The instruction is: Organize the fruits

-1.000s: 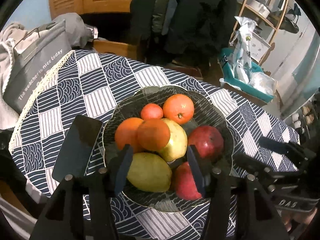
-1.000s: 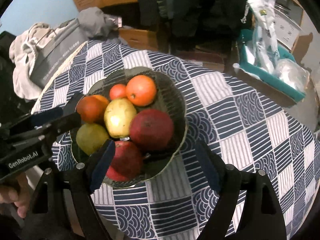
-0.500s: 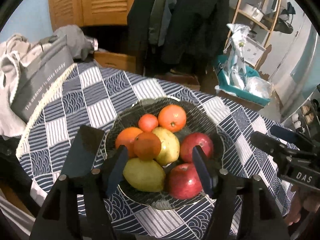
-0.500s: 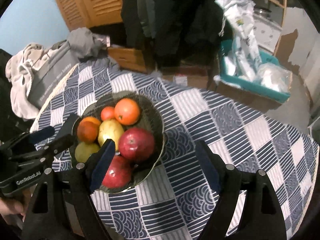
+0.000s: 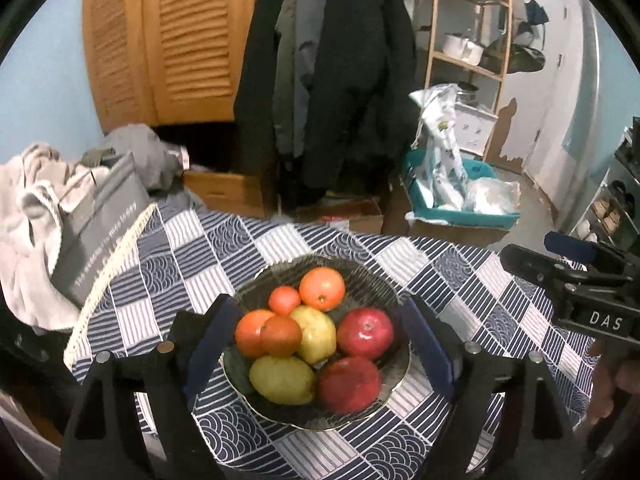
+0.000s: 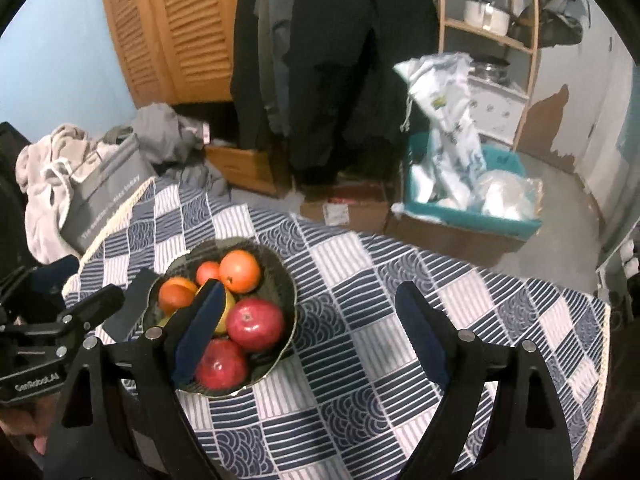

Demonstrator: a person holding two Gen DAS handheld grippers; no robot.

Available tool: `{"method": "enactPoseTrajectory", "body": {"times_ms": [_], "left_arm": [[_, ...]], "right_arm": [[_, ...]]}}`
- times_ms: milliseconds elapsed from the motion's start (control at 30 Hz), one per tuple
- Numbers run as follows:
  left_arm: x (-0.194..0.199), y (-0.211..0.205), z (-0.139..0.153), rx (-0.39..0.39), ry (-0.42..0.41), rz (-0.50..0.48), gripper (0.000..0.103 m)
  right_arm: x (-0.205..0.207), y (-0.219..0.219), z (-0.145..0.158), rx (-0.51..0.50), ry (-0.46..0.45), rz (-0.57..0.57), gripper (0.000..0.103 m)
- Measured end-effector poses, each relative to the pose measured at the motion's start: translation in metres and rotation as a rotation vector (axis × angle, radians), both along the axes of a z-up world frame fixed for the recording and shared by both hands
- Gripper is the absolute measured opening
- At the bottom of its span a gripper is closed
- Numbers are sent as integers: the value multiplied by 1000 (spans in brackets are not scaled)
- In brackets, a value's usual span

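Observation:
A dark glass bowl [image 5: 372, 276] on the blue-and-white checked tablecloth [image 5: 460, 280] holds several fruits: oranges [image 5: 322, 289], yellow pears [image 5: 282, 380] and two red apples [image 5: 365, 334]. My left gripper [image 5: 318, 308] hangs above the bowl, jaws opening, pads clear of the fruit. In the right wrist view the bowl [image 6: 286, 280] sits left of centre. My right gripper [image 6: 308, 292] is over the cloth beside it, jaws opening and holding nothing; its left finger [image 6: 200, 328] hides part of the fruit. Each gripper shows at the edge of the other's view: left gripper [image 6: 92, 308], right gripper [image 5: 560, 276].
A flat black slab [image 6: 128, 308] lies left of the bowl. A grey bag [image 5: 100, 220] and clothes [image 5: 28, 184] sit off the table's fringed left edge [image 5: 108, 272]. Beyond are hanging coats [image 5: 340, 60], a teal bin [image 5: 460, 204] of plastic bags and a wooden shelf [image 5: 468, 56].
Both grippers have risen and drawn back from the bowl, which now looks smaller and lower. The left jaws have spread much wider; the right jaws widened a little. The fruit has not moved.

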State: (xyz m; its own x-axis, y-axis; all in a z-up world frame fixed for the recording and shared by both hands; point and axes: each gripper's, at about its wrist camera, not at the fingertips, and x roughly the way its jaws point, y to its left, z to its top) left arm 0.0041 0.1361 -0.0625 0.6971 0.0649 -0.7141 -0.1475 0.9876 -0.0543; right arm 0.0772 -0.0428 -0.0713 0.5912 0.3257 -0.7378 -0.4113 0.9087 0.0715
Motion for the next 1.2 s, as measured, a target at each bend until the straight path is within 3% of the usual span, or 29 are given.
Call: {"method": "enactPoseTrajectory", "body": {"times_ms": [200, 333, 700, 1200], "left_arm": [[-4, -8, 19, -15, -39, -14, 87], [-8, -13, 33, -3, -88, -10, 95], [-17, -20, 58, 2, -166, -3, 102], [-19, -31, 82, 8, -220, 6, 102]], "right_arm": [[-7, -10, 21, -9, -68, -19, 87], [-14, -16, 32, -19, -110, -26, 88], [-37, -31, 60, -39, -235, -39, 89], [-46, -68, 76, 7, -274, -72, 89]]}}
